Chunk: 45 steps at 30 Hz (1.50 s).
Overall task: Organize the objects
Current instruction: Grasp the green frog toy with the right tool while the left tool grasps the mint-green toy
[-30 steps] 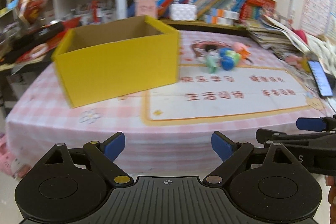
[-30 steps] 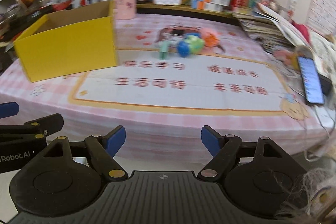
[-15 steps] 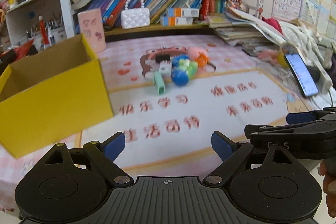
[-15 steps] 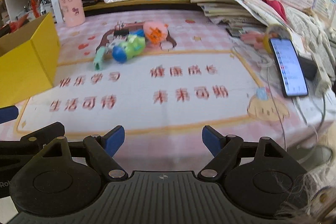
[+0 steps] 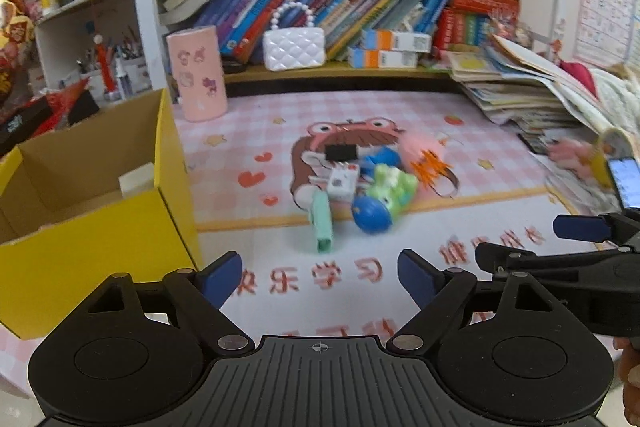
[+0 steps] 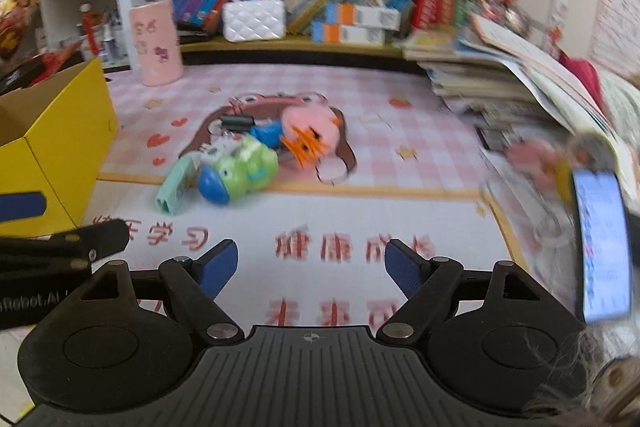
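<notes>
A small heap of toys lies mid-table: a mint green case [image 5: 322, 221] [image 6: 175, 185], a green and blue toy [image 5: 382, 201] [image 6: 236, 173], a pink and orange toy [image 5: 426, 157] [image 6: 312, 135], a small white card [image 5: 342, 182] and a black clip [image 6: 237, 122]. An open yellow box [image 5: 92, 211] [image 6: 52, 139] stands at the left with a pale block [image 5: 137, 179] inside. My left gripper [image 5: 320, 277] is open and empty, short of the heap. My right gripper [image 6: 310, 267] is open and empty, also short of it.
A pink cup [image 5: 197, 75] stands at the back by the bookshelf [image 5: 360, 7] with a white bag [image 5: 294, 45]. Stacked books [image 5: 516, 95] and a lit phone [image 6: 604, 243] lie at the right. The pink checked tablecloth [image 5: 248, 131] carries a printed mat.
Both grippers have moved forward over the table toward the toy heap. The yellow box has slid to the left edge of both views. Both stay open.
</notes>
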Motion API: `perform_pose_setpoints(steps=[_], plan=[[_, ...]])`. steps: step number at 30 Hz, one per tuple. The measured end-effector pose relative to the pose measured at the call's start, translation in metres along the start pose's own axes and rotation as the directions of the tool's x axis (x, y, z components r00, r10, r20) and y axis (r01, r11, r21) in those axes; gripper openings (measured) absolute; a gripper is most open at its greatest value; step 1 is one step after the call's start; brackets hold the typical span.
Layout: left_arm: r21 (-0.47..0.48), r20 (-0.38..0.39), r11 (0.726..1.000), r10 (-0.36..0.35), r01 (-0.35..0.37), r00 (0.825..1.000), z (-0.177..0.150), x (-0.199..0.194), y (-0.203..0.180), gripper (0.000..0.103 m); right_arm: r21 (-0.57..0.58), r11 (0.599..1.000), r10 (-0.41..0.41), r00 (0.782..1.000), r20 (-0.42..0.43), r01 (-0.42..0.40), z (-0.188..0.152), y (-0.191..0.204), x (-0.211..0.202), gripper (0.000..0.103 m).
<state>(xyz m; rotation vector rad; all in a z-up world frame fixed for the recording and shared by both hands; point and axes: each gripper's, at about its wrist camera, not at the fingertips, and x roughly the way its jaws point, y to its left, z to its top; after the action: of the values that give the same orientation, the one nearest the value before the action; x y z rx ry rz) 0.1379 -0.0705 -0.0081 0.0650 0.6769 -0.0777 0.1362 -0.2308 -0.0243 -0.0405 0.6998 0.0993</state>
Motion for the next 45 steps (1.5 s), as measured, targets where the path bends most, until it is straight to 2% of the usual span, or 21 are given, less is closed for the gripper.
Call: perform_pose_setpoints(steps=[5,11,14,16,21,23,25,26,32,34,41,44,45], plan=[[-0.035,0.005,0.997,0.074,-0.074,0.997,0.018,0.014,-0.003,0.086,-0.073,0.994,0.077,0.997,0.016,-0.076,0.016,-0.005,0.027,0.079],[-0.037,0.024,0.993,0.109,-0.108,0.994,0.038,0.02,-0.008,0.086,-0.188,0.963,0.194,0.981,-0.007,-0.192,0.028,0.002,0.063,0.079],[-0.043,0.011,0.993,0.109,-0.109,0.994,0.044,0.024,-0.009,0.081,-0.252,0.937,0.246,0.969,-0.012,-0.241,0.032,0.011,0.079,0.08],[-0.062,-0.007,0.992,0.111,-0.111,0.994,0.047,0.028,-0.007,0.077,-0.282,0.922,0.27,0.963,-0.021,-0.265,0.036,0.017,0.091,0.085],[-0.094,-0.048,0.987,0.123,-0.127,0.991,0.049,0.034,-0.001,0.067,-0.314,0.898,0.308,0.95,-0.05,-0.308,0.043,0.025,0.119,0.085],[-0.094,-0.061,0.987,0.127,-0.133,0.99,0.049,0.038,-0.001,0.065,-0.321,0.891,0.322,0.945,-0.053,-0.322,0.045,0.027,0.127,0.085],[-0.094,-0.073,0.986,0.13,-0.137,0.989,0.049,0.041,-0.001,0.064,-0.317,0.885,0.341,0.938,-0.06,-0.342,0.047,0.027,0.131,0.076],[-0.097,-0.078,0.986,0.13,-0.137,0.988,0.049,0.044,-0.001,0.064,-0.311,0.883,0.35,0.935,-0.064,-0.351,0.047,0.026,0.132,0.076],[-0.111,-0.117,0.987,0.106,-0.119,0.987,0.047,0.07,-0.005,0.064,-0.244,0.91,0.33,0.942,-0.058,-0.334,0.041,0.002,0.114,0.072],[-0.113,-0.134,0.988,0.09,-0.105,0.987,0.046,0.083,-0.008,0.056,-0.218,0.925,0.305,0.951,-0.059,-0.31,0.037,-0.009,0.104,0.072],[-0.061,-0.192,0.992,0.101,-0.114,0.976,0.037,0.122,-0.015,0.047,-0.15,0.949,0.271,0.961,-0.052,-0.276,0.032,-0.03,0.079,0.072],[-0.06,-0.207,0.993,0.089,-0.104,0.974,0.034,0.129,-0.014,0.034,-0.14,0.951,0.273,0.961,-0.048,-0.278,0.033,-0.031,0.072,0.072],[-0.067,-0.212,0.993,0.08,-0.096,0.974,0.032,0.131,-0.013,0.027,-0.141,0.95,0.275,0.96,-0.049,-0.28,0.033,-0.031,0.069,0.072]])
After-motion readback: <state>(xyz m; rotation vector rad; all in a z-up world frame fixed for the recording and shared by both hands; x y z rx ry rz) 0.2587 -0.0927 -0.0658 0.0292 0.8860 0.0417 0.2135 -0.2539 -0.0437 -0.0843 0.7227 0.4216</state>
